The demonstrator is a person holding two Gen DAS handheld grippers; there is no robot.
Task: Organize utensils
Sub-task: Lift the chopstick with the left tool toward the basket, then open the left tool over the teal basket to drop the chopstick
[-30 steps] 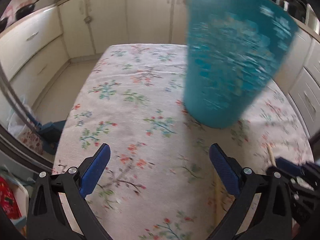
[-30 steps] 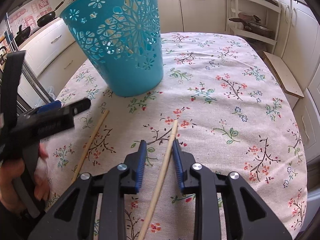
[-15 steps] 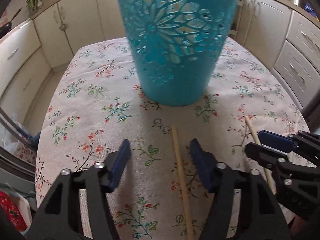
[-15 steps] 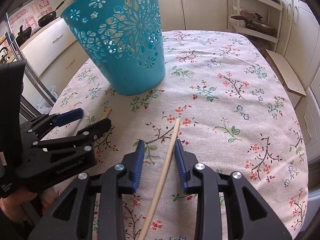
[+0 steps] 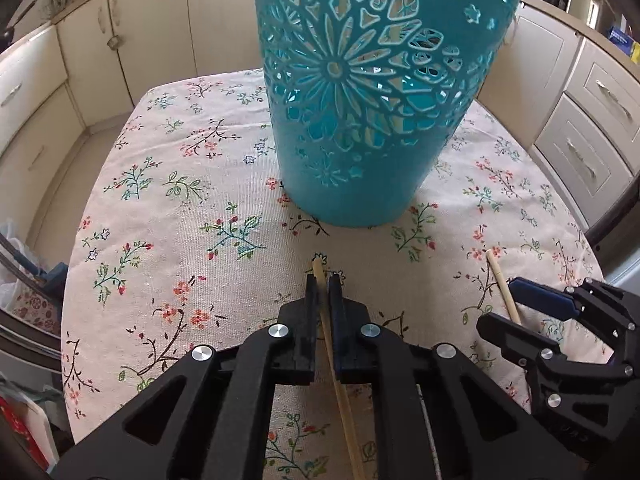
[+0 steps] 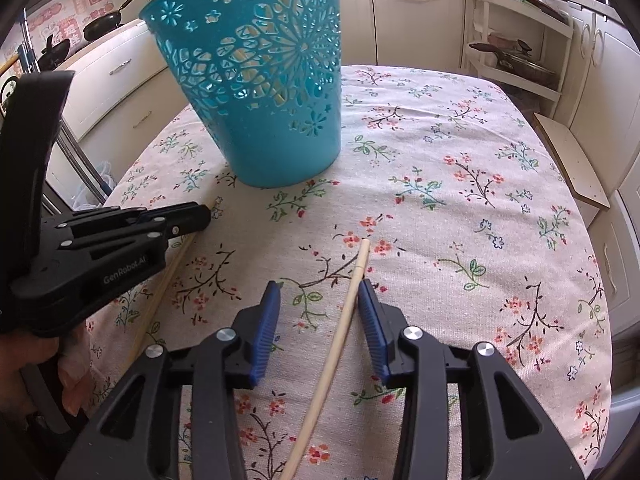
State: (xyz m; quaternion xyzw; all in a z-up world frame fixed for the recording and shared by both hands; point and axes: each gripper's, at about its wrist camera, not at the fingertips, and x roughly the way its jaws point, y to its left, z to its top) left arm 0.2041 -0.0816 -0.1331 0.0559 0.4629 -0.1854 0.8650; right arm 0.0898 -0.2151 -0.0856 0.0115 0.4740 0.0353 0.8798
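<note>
Pickup step: we're pinching one chopstick [image 5: 325,322] in left gripper [image 5: 323,280], right gripper [image 6: 318,292] straddling another chopstick [image 6: 347,312] (jaws wide); next, closing, lifting into teal basket [image 5: 368,92].

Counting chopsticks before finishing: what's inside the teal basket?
Through the cutouts of the teal basket, pale stick-like shapes show, probably chopsticks. The solid lower wall hides the bottom, so no count is possible.

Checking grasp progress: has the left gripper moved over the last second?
Yes. The left gripper swung right to face the teal basket and shut on the left chopstick on the floral tablecloth.
</note>
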